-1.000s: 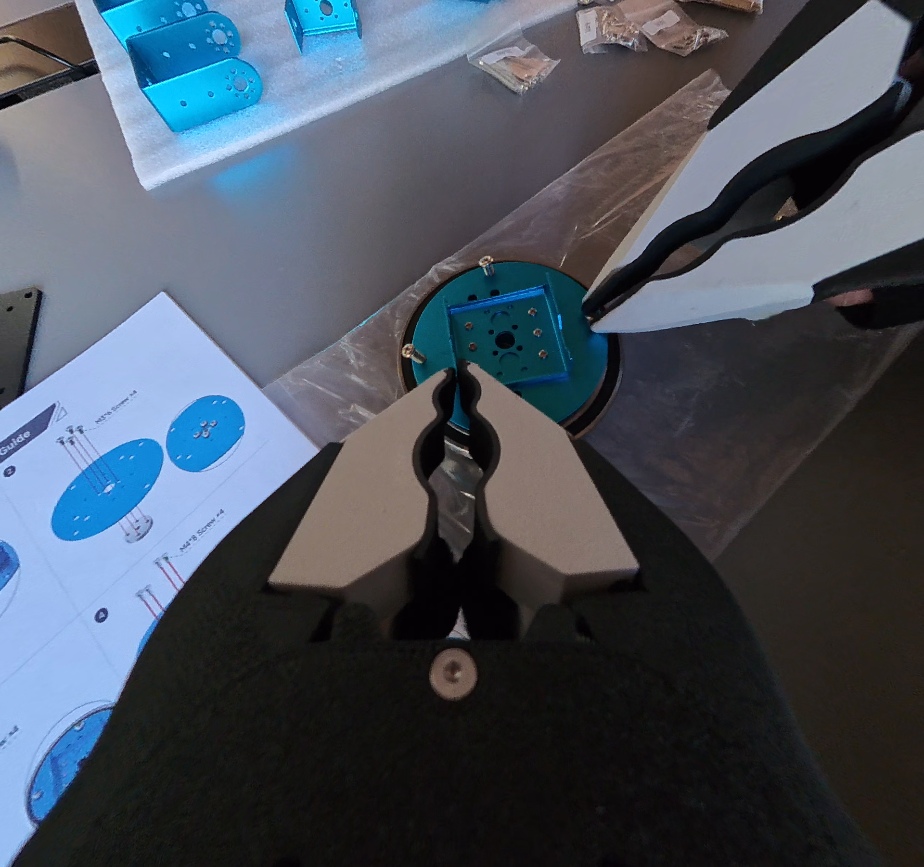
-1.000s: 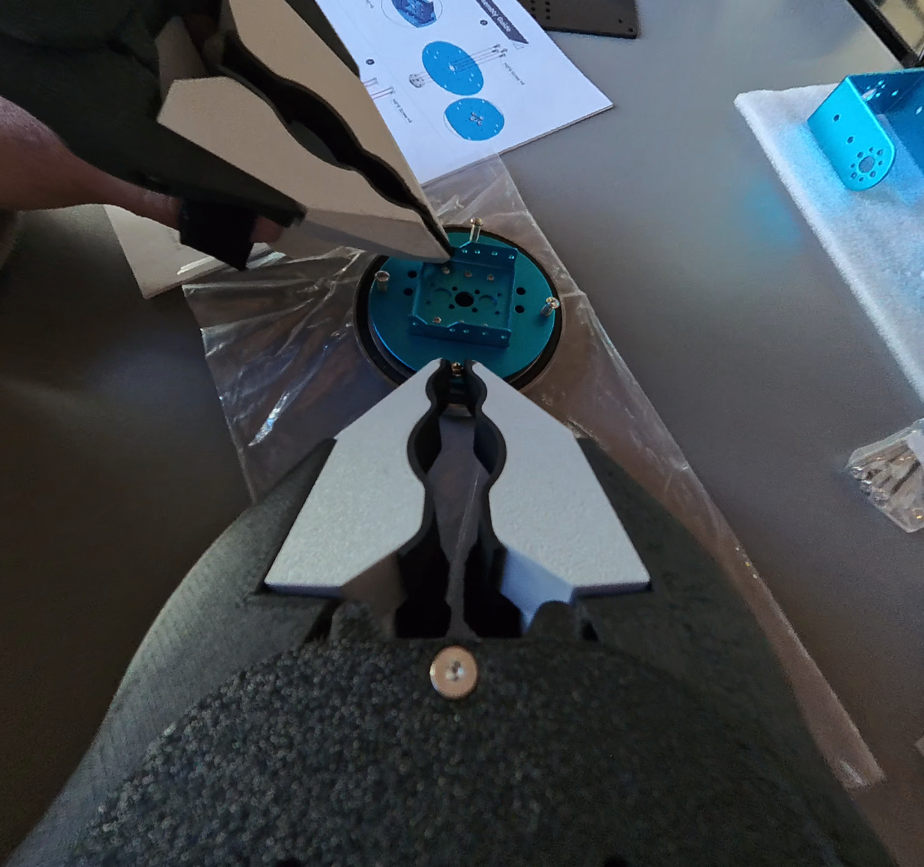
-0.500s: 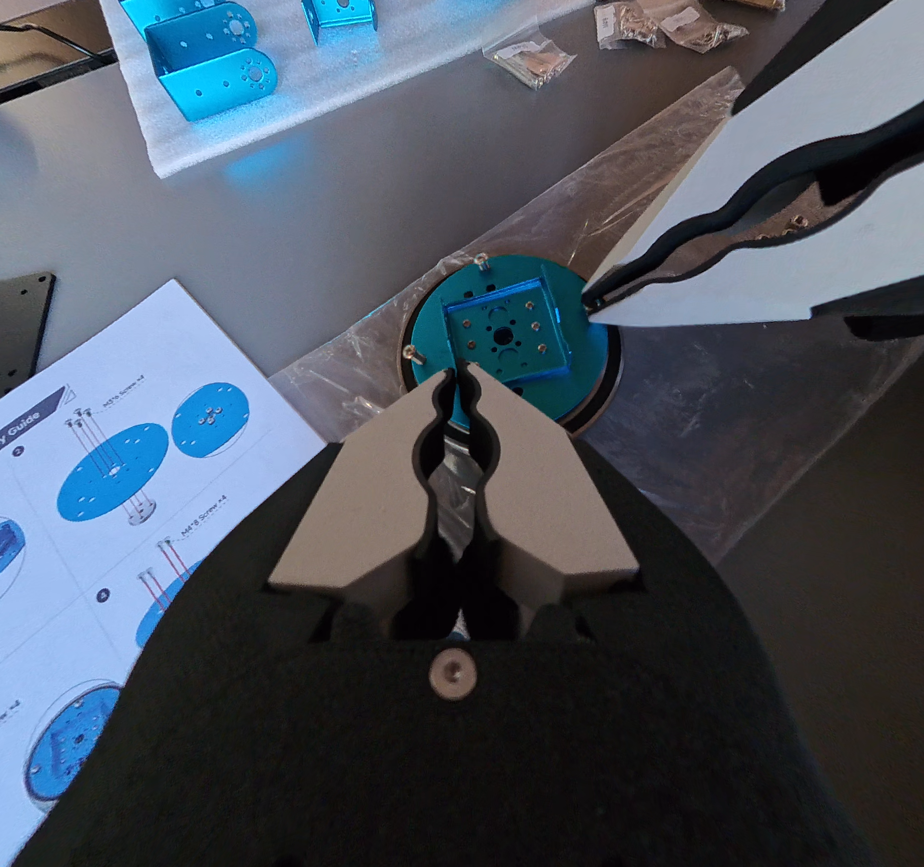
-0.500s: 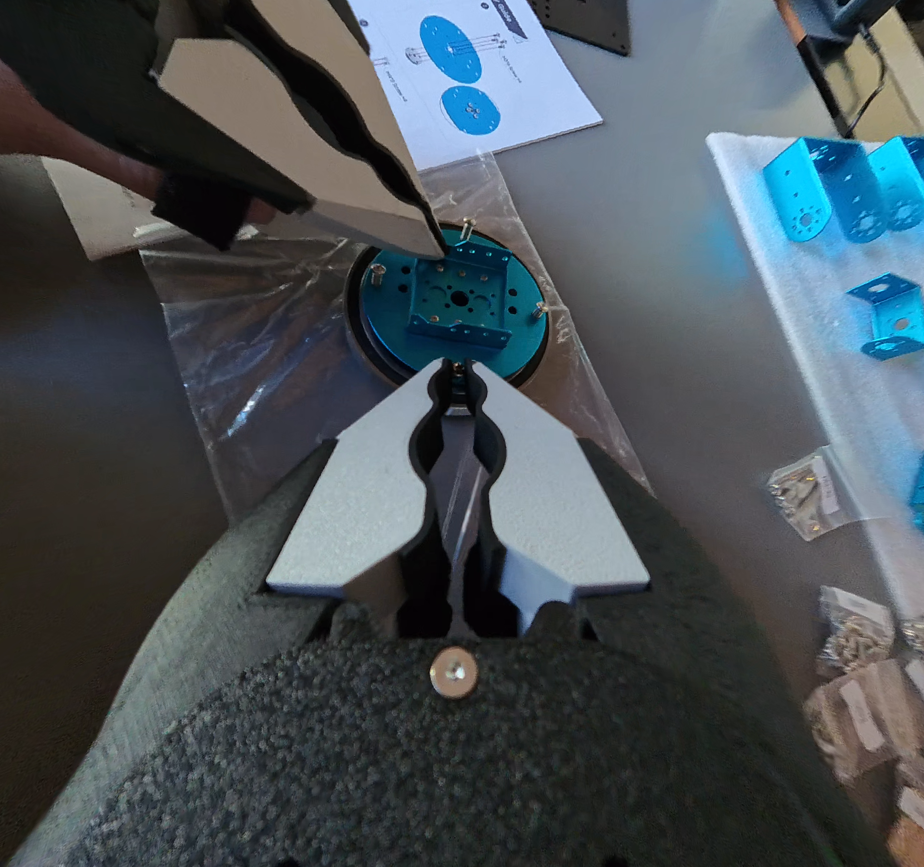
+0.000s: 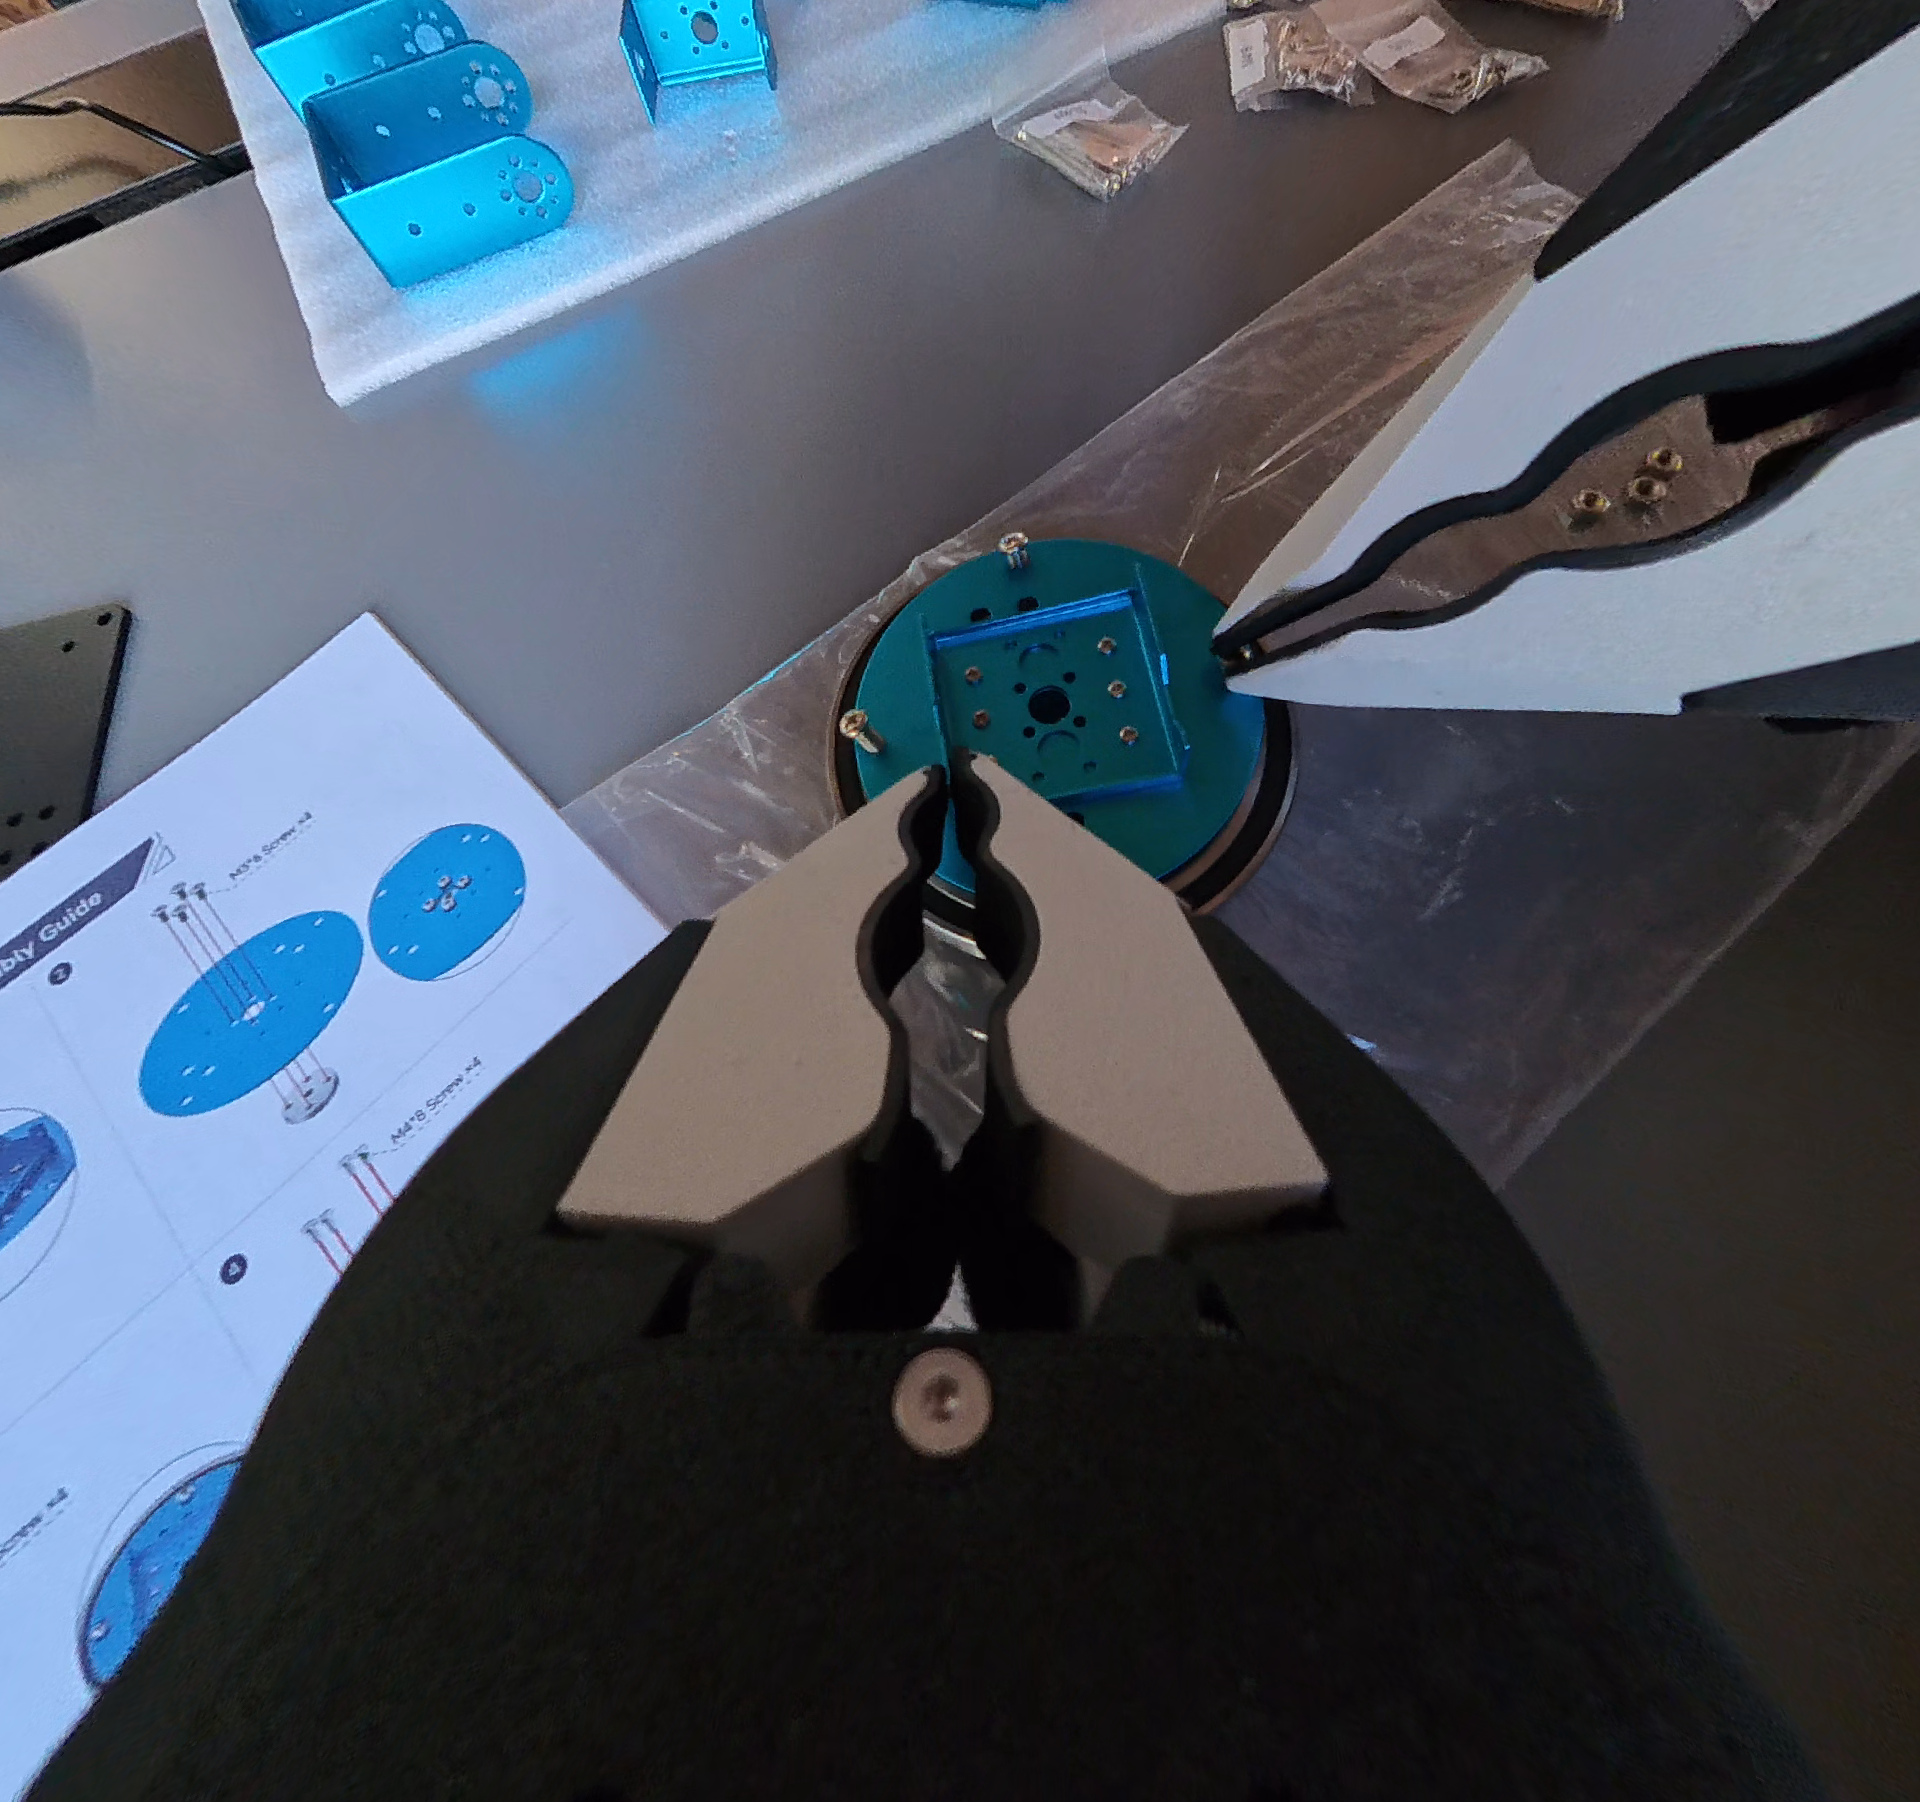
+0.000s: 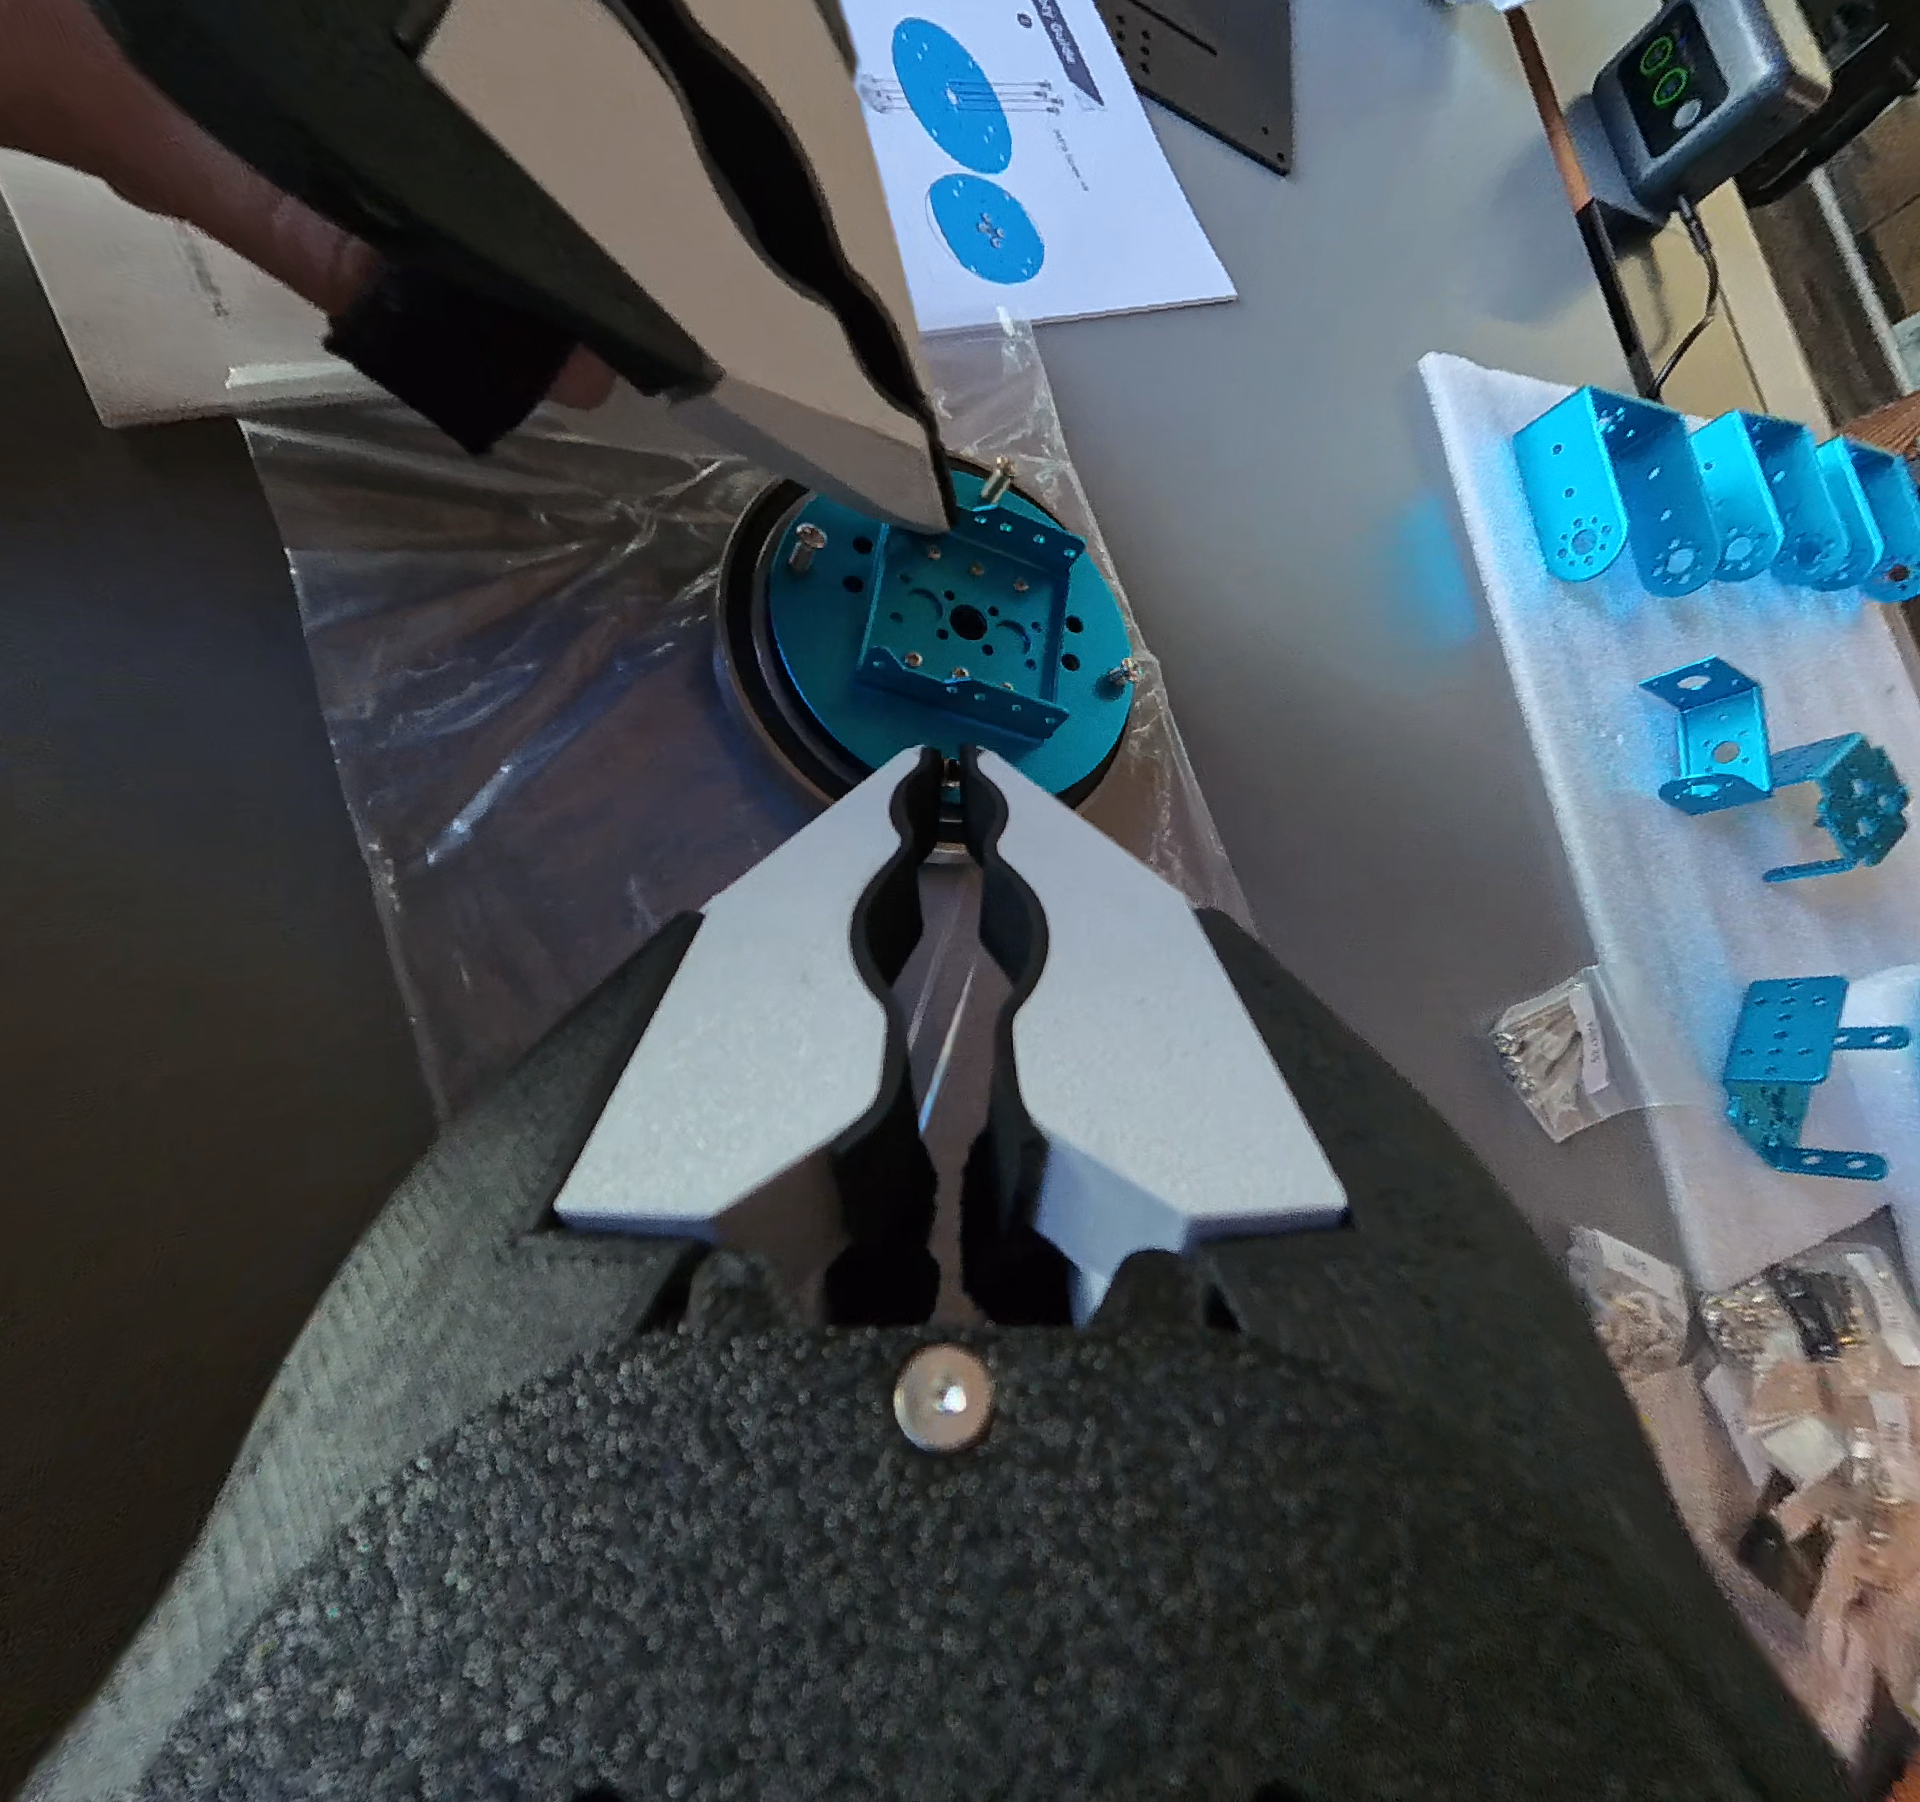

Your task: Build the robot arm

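A blue round disc (image 5: 894, 672) with a square blue bracket (image 5: 1055, 703) on it lies on a clear plastic sheet (image 5: 1403, 402). Small screws (image 5: 1013, 547) stand up along the disc's rim. My left gripper (image 5: 956, 776) is shut, its tips resting on the near edge of the disc. My right gripper (image 5: 1234, 656) comes in from the right, shut on a small screw at the disc's rim. In the right wrist view the right gripper (image 6: 951, 765) pinches that screw at the disc (image 6: 821, 630), and the left gripper (image 6: 940, 537) touches down beside the bracket (image 6: 966, 625).
A printed instruction sheet (image 5: 312, 869) lies at the left. A white foam sheet (image 5: 623, 142) with several blue brackets (image 5: 447, 183) lies at the back. Bags of hardware (image 5: 1091, 131) lie near it. A black plate (image 5: 52, 703) and a small device (image 6: 1683, 79) sit farther off. Tip to tip, the grippers are about 5 cm apart.
Both grippers' tips have stayed at the disc. The right wrist view has swung and tilted, so more of the foam sheet and brackets shows. The left view has shifted slightly.
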### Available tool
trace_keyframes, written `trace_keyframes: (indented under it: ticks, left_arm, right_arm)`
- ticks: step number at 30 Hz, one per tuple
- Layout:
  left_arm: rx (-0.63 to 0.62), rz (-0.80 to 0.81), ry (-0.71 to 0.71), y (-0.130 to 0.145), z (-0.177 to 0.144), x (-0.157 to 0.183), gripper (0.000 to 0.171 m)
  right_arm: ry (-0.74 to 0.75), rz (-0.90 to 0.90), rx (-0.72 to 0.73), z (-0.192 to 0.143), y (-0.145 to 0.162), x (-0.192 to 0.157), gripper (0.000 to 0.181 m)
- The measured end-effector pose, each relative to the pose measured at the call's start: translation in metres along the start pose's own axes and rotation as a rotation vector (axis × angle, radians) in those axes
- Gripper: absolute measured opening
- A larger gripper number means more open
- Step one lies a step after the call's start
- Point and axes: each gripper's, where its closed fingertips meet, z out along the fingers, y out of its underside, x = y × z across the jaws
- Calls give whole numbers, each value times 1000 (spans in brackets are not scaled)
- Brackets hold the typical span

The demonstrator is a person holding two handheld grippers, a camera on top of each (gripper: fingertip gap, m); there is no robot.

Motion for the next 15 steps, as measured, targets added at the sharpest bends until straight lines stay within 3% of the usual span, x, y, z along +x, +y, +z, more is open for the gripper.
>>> trace_keyframes:
  ticks: [8, 15]
  left_arm:
    - [2, 35, -11, -2, 1, 3, 1]
    - [15, 45, 3, -2, 1, 4, 1]
  right_arm:
    - [104, -160, -39, -1, 3, 7, 0]
    - [62, -48, -17, -1, 5, 7, 1]
